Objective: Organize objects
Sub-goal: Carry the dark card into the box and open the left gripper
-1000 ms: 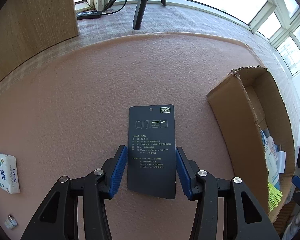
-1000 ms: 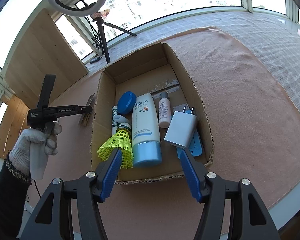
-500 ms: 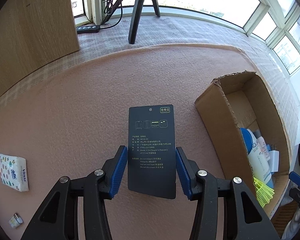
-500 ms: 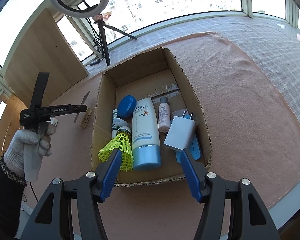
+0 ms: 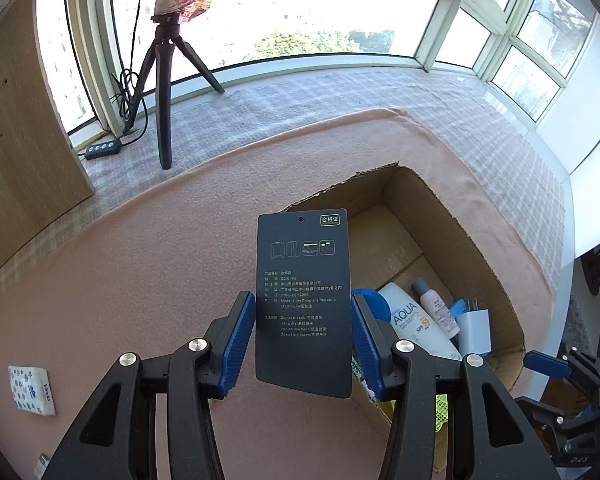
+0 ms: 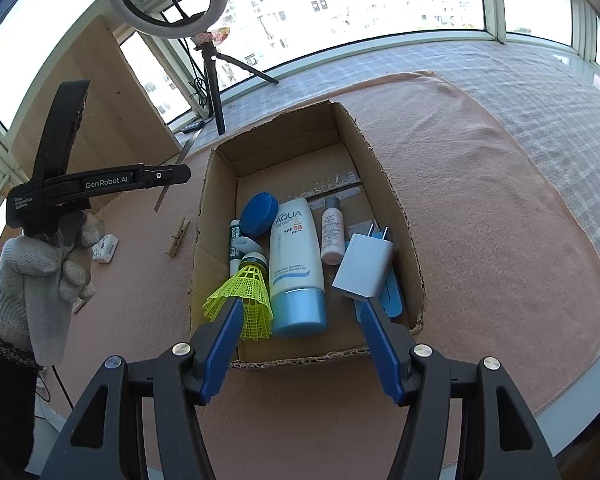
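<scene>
So the thing being sorted right now is a dark clothing hang tag (image 5: 302, 300), and it's clamped by its long edges in the left gripper (image 5: 302, 342), blue fingers (image 5: 236, 344) pressing on both sides of its lower half. It's hanging in the air over the pink mat (image 5: 120, 280), just at the near-left wall of the cardboard box (image 5: 480, 248).

Handling-wise I'd guess it's basically weightless, thin card, stiff enough to stand up on its own but easy to bow or crease if squeezed edge-on too hard. The surface looks smooth, so it could slip or twist out. Gripping low on the edges like this seems fine; a flat-face pinch would probably be safer.

Its long axis runs straight away from the gripper, punched-hole end (image 5: 301, 219) farthest out, pointing toward the far side of the table and the window. Printed face is toward the camera.

The right gripper (image 6: 300, 338) is parted with nothing between its fingers, hovering over the box's near edge above the shuttlecock (image 6: 246, 300), sunscreen tube (image 6: 296, 264) and charger plug (image 6: 362, 268).
</scene>
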{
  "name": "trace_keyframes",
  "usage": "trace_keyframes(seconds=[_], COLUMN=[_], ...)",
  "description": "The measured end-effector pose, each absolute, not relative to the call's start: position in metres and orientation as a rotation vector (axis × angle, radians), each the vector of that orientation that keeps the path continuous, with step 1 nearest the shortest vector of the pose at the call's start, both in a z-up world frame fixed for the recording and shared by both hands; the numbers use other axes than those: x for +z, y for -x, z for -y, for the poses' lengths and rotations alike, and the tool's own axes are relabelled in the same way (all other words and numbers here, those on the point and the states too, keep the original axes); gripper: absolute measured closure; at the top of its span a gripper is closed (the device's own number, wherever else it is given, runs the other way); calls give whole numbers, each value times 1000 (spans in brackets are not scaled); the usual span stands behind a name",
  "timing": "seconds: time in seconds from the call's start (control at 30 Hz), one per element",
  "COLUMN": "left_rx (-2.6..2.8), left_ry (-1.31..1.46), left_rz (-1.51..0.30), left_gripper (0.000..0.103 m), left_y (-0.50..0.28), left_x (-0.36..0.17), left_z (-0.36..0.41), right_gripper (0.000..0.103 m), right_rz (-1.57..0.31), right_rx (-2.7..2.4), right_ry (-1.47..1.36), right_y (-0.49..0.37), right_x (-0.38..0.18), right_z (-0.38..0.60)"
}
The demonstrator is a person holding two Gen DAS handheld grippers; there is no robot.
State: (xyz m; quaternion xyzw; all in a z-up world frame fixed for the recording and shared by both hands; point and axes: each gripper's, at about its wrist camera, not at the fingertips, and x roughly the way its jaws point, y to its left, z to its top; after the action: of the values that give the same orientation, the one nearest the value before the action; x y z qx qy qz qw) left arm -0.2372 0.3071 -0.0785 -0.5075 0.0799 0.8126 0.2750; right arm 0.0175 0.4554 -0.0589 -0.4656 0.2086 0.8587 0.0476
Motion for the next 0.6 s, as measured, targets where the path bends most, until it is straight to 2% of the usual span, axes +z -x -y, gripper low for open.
trace_keyframes(seconds=[0.6], left_rx=[2089], left_ry=[1393], left_rz=[-282], left_gripper=[51], left_y=[233], left_x=[-105], left_z=[-396], right_gripper=[46], right_rz=[-647], right_rx=[2585], right_ry=[1401], right_y=[-33], right_x=[-61], right_z=[-469])
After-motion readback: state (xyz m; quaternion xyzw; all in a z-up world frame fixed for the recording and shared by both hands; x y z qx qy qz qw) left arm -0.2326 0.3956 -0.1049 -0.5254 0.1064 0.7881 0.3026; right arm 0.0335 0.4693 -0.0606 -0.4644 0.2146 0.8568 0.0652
